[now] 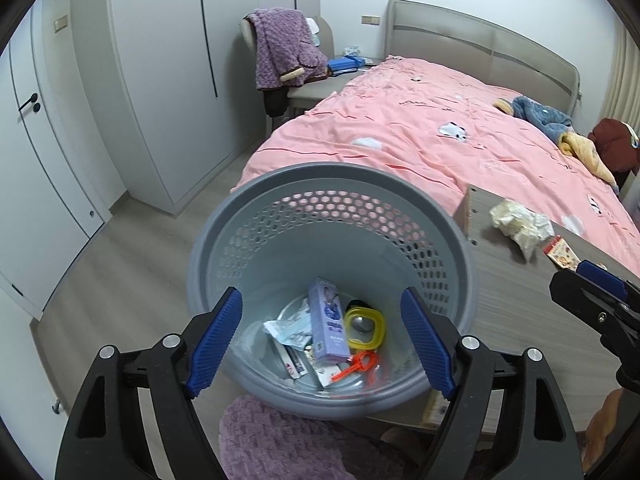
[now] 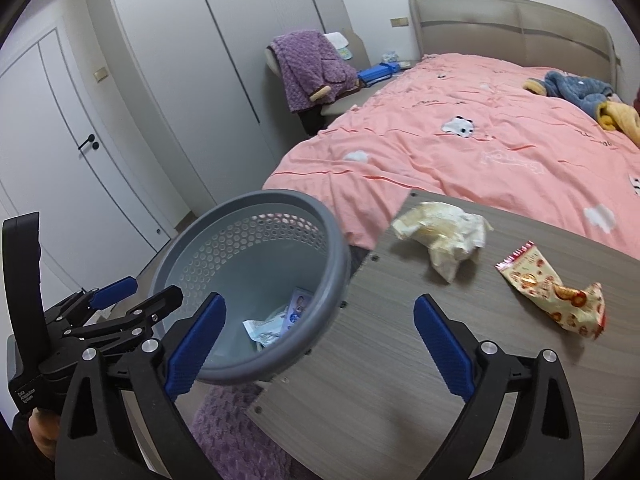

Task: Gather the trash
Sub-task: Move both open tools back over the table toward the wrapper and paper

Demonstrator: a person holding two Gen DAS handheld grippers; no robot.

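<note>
Hovering with jaws spread wide and empty over the grey basket (image 1: 332, 184) of collected litter, the left gripper (image 1: 322, 334) and equally open right gripper (image 2: 320, 344) appear between pickups, so next comes reaching for the crumpled wrapper (image 2: 442, 234) and snack packet (image 2: 554, 292) on the table (image 2: 380, 360).

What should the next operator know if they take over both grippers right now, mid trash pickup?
Left gripper: open, empty, over the grey basket.
Right gripper: open, empty, at the basket's table-side rim.
Done: purple box, yellow ring, orange piece and wrappers lie in the basket.
Left: crumpled white wrapper and red-patterned snack wrapper, both on the wooden table, the white one nearer the basket.
</note>
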